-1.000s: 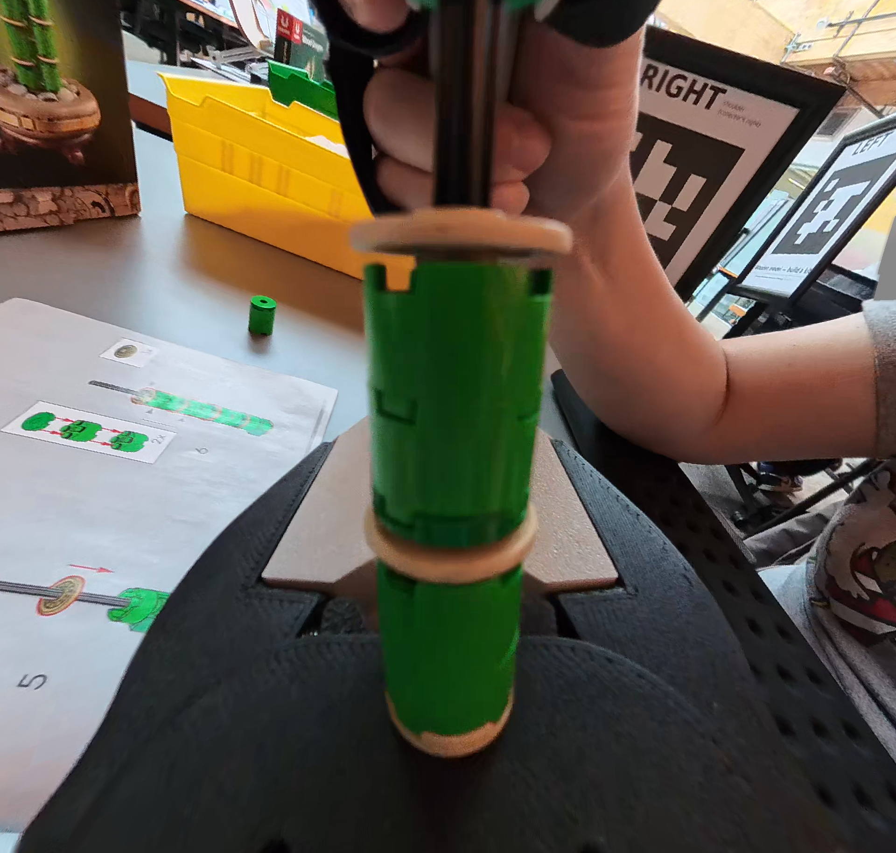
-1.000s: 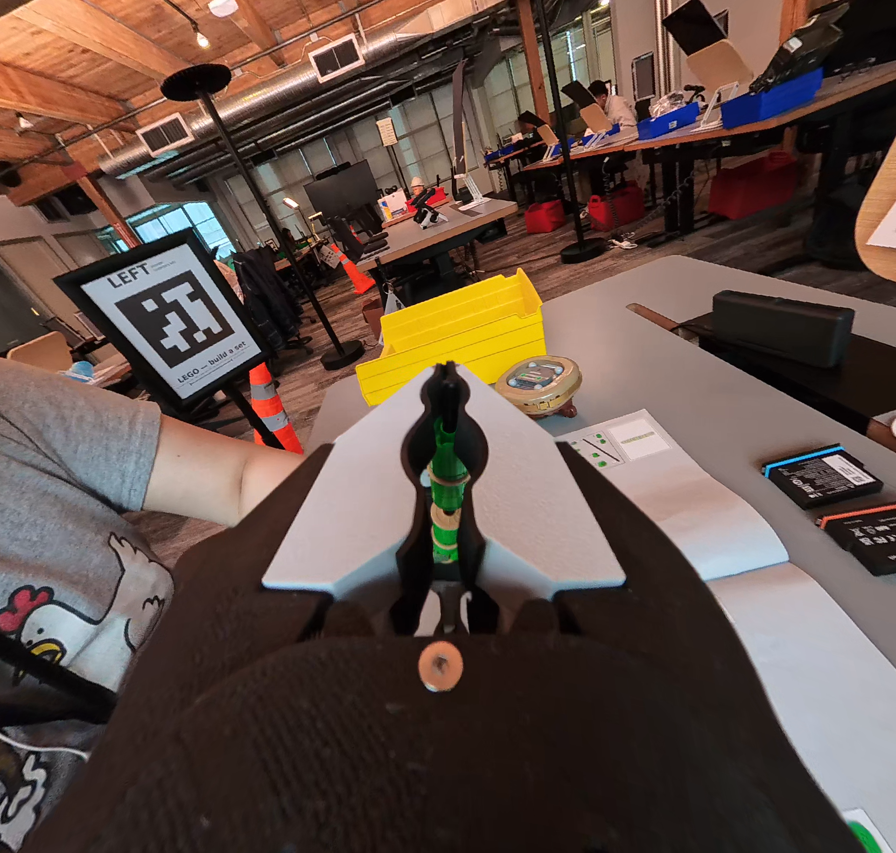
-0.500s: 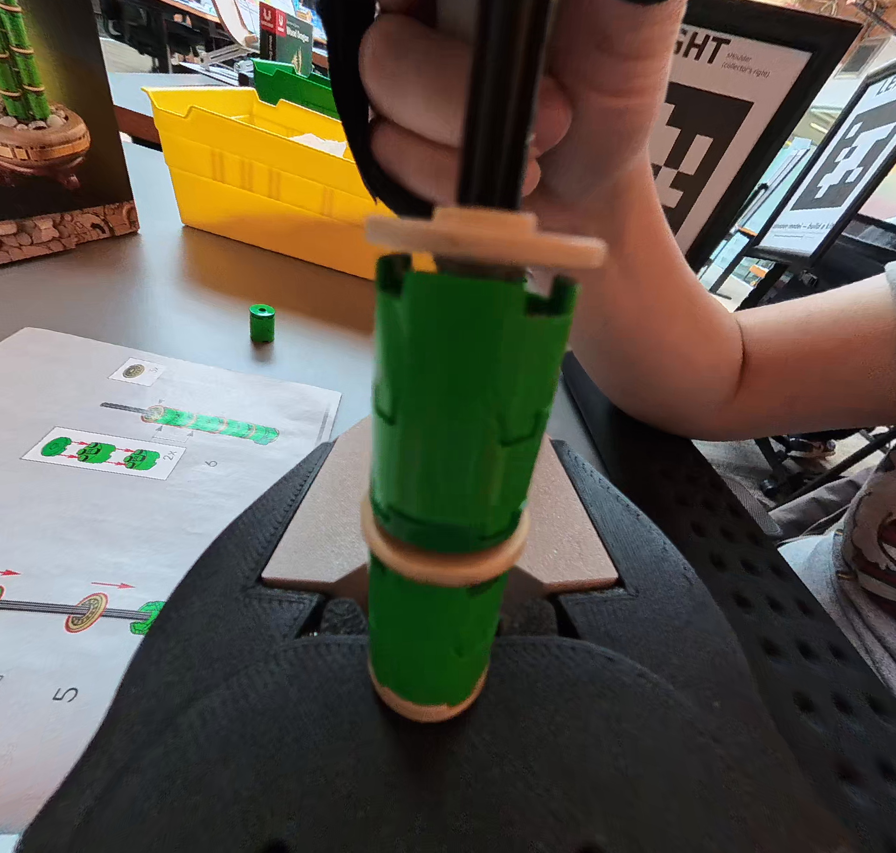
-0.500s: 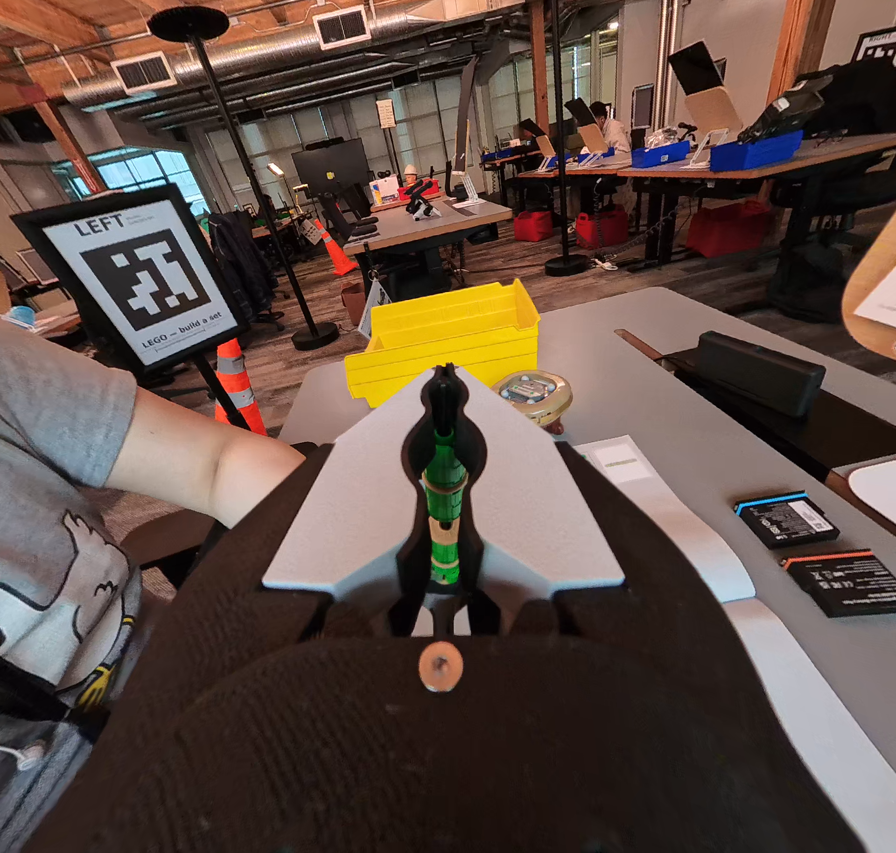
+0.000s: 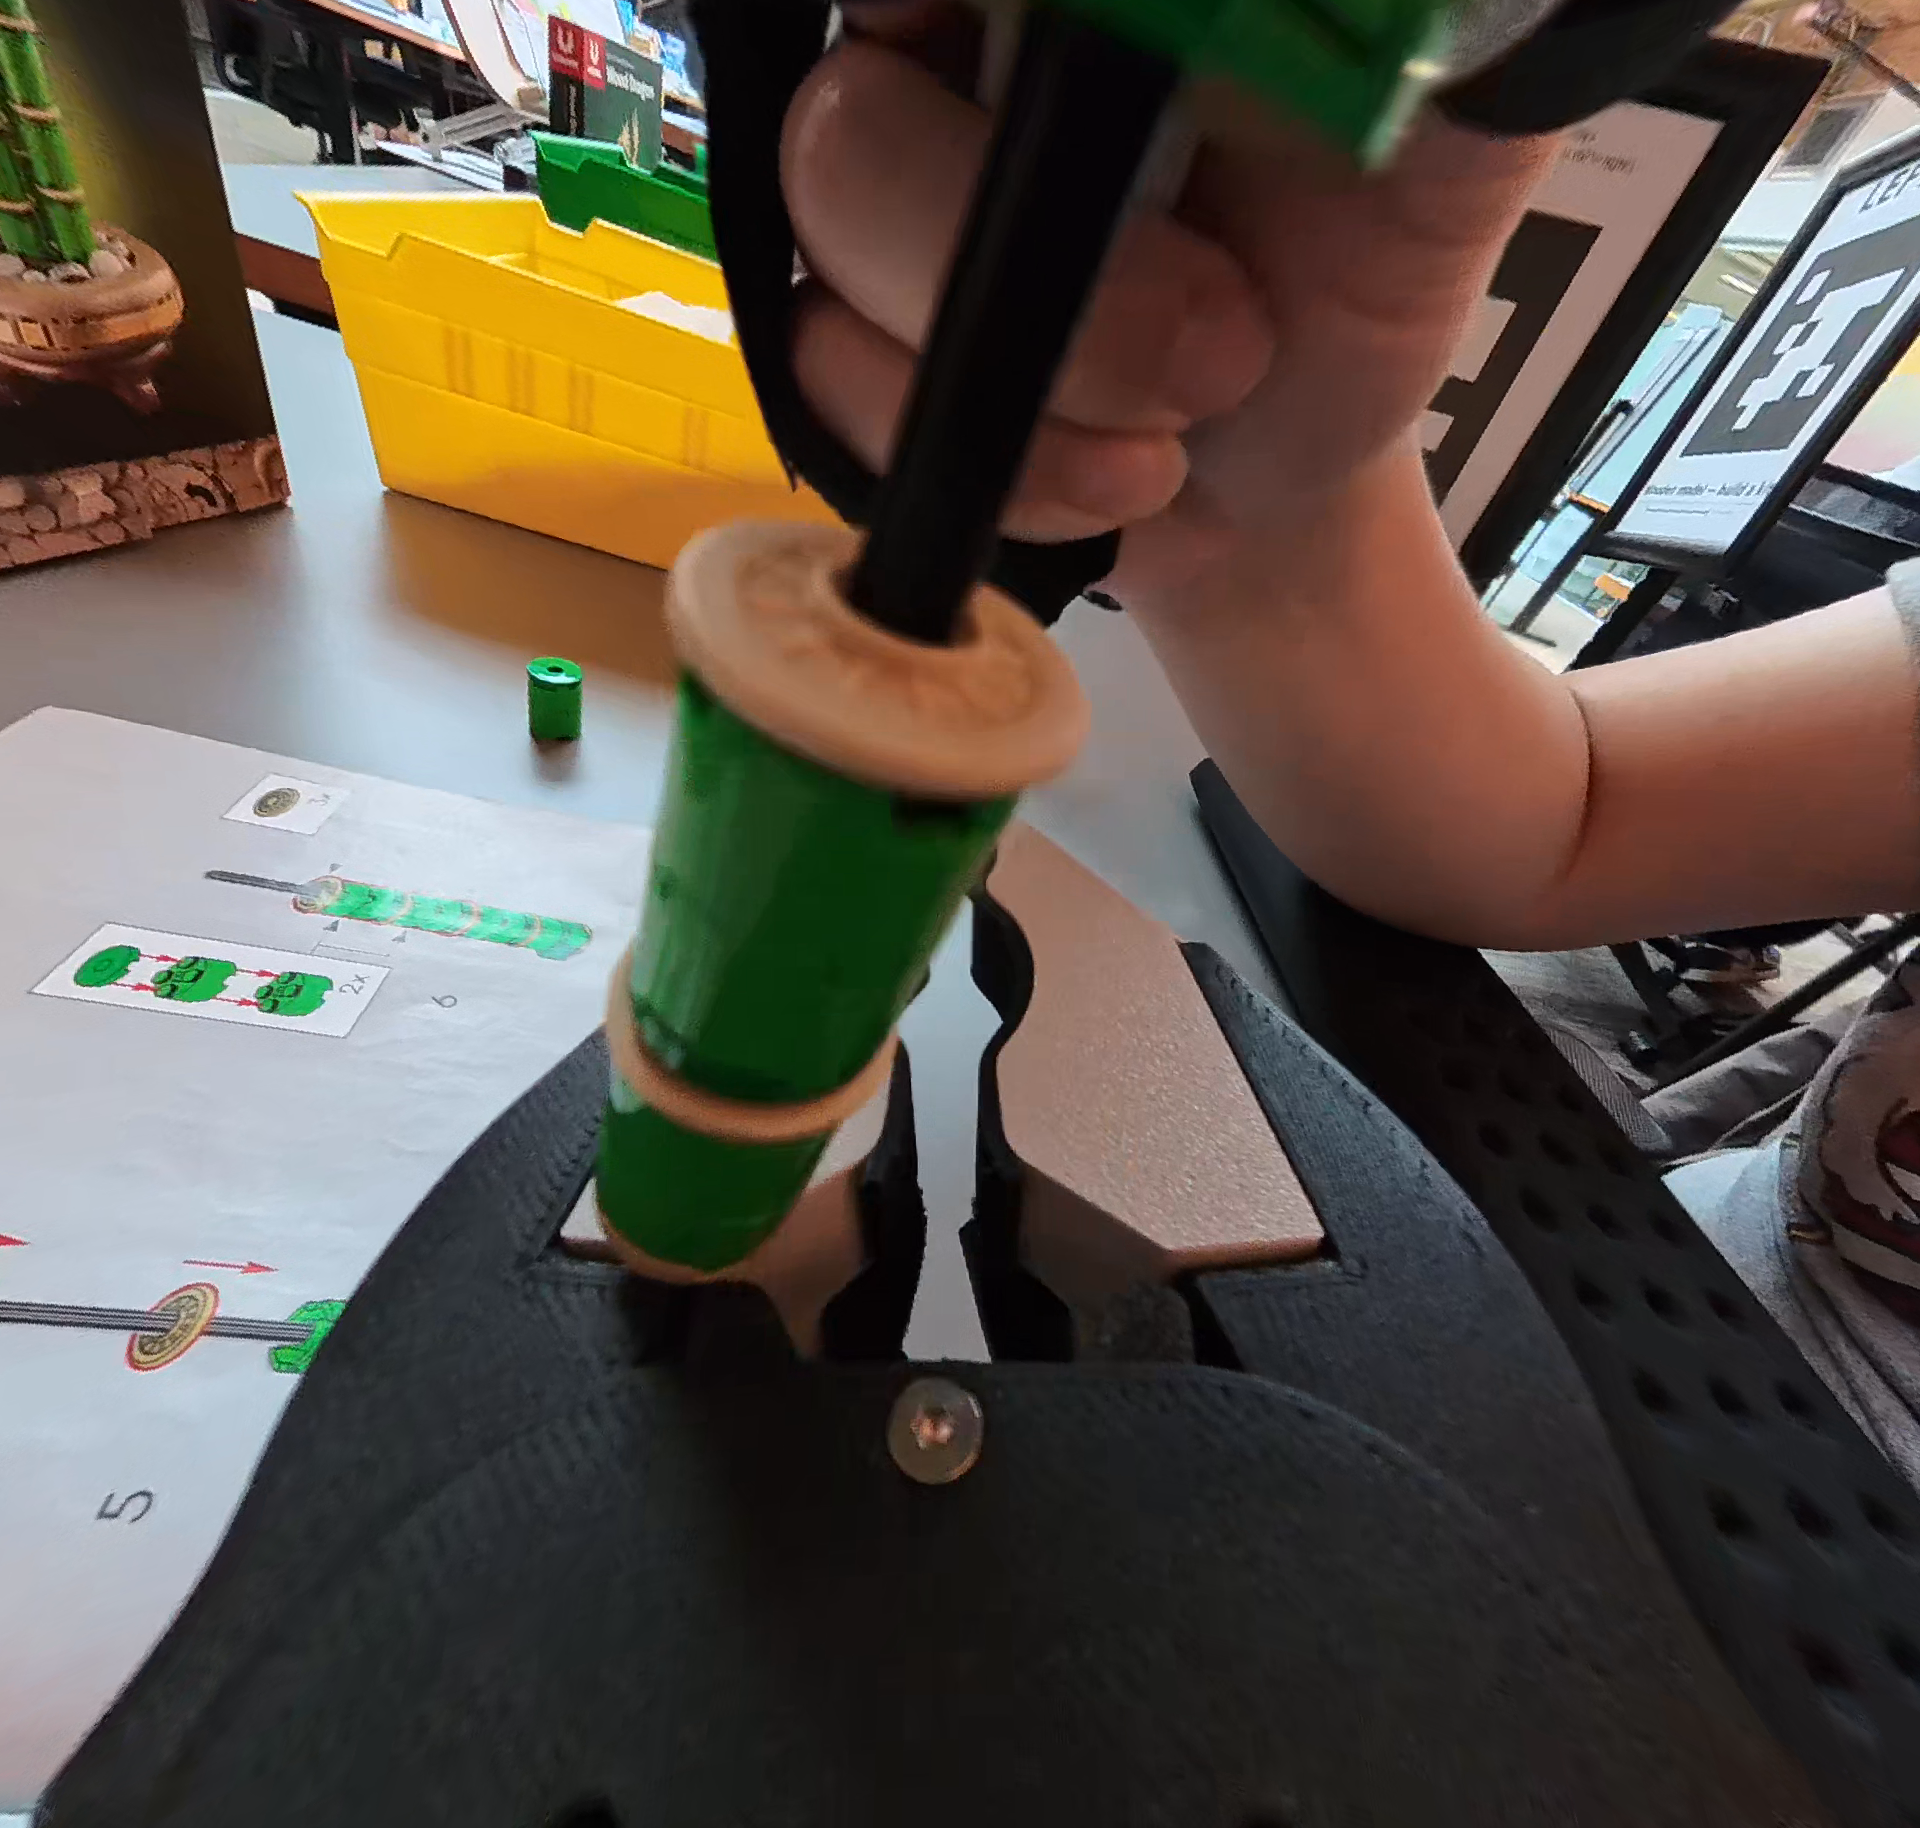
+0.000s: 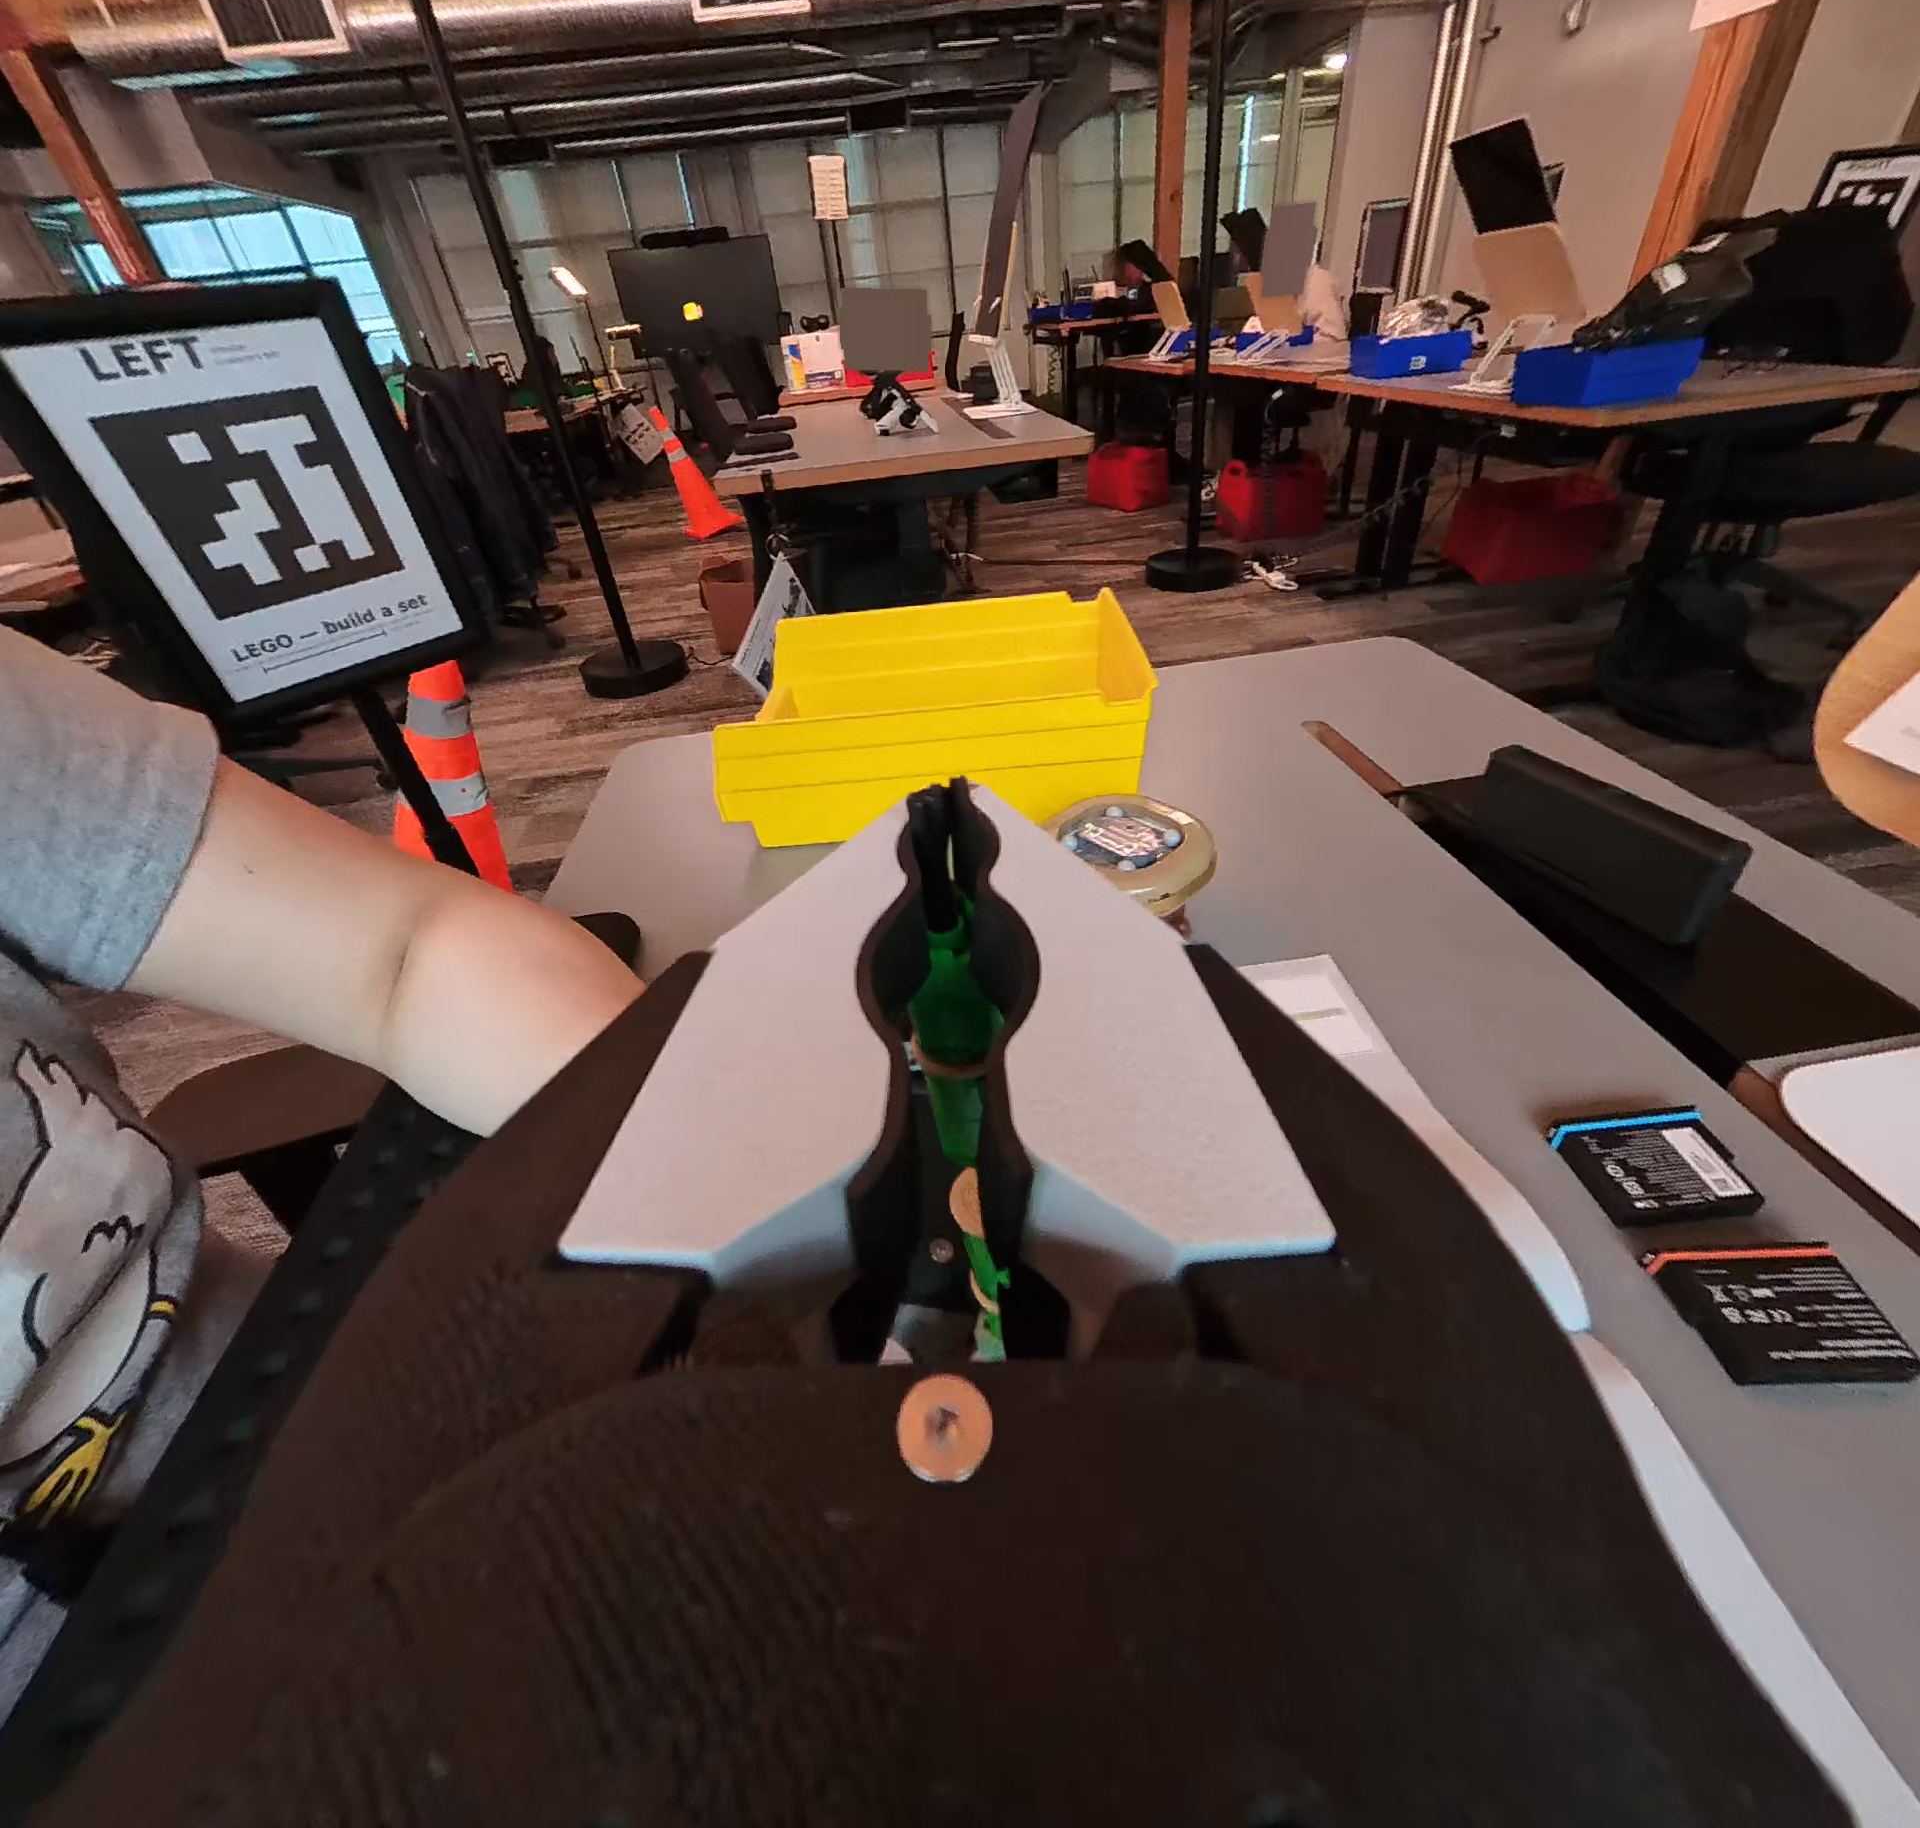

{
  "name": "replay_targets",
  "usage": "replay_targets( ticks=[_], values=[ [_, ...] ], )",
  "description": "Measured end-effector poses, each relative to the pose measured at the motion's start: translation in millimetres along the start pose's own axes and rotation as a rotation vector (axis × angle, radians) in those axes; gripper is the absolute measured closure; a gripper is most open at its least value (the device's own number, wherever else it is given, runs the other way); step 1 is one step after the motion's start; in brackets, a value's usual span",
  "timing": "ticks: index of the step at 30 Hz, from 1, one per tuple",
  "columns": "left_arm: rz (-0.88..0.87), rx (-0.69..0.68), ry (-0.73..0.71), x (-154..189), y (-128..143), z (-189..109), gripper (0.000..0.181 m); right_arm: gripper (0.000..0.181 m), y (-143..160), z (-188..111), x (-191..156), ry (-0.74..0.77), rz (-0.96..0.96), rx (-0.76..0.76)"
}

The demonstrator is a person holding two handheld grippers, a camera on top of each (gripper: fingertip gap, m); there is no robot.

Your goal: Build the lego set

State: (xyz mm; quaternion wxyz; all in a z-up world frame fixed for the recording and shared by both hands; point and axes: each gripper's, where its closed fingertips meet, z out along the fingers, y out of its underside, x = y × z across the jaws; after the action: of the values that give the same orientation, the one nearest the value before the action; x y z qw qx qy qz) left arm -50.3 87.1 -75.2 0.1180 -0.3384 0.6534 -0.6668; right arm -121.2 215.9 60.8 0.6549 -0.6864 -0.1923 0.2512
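Note:
A green stalk (image 5: 800, 926) with tan rings (image 5: 873, 656) sits on a black axle (image 5: 977, 376). It tilts in front of my left gripper (image 5: 948, 957), with its lower end over the left finger. The left jaws stand almost together with a thin slit and nothing shows between them. My right gripper (image 6: 940, 807) is shut on the axle (image 6: 935, 885) near its tips, above the stalk (image 6: 956, 999). A hand (image 5: 1247, 376) holds that gripper in the left wrist view. A loose green round piece (image 5: 554, 698) stands on the table.
An open instruction booklet (image 5: 260, 1051) lies at the left. A yellow bin (image 5: 540, 396) stands behind it, also seen in the right wrist view (image 6: 935, 729), with the set's box (image 5: 104, 220) at far left. A round gold piece (image 6: 1132, 838), a black case (image 6: 1600, 833) and two black cards (image 6: 1652, 1165) lie to the right. My hands' fingertips stand some 20 centimetres from each other.
The stalk has tilted and swung left off the middle of my left gripper, uncovering the slit between its jaws. The right gripper still holds the axle.

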Motion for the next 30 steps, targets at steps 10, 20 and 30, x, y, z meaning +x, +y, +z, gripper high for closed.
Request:
replay_targets(
  ticks=[10,20,30],
  values=[
    [0.096,0.018,-0.042,0.1,-5.4,-2.4,0.181,0.181,-12.4,-10.2,11.6,-0.002,0.113,0.123],
    [0.121,0.025,-0.093,-7.5,-2.2,-3.5,0.181,0.181,-9.7,-12.7,20.7,-0.006,0.144,0.194],
    [0.135,0.02,-0.102,-5.9,-0.8,-2.9,0.181,0.181,-8.0,-12.5,21.9,-0.02,0.179,0.186]
  ],
)
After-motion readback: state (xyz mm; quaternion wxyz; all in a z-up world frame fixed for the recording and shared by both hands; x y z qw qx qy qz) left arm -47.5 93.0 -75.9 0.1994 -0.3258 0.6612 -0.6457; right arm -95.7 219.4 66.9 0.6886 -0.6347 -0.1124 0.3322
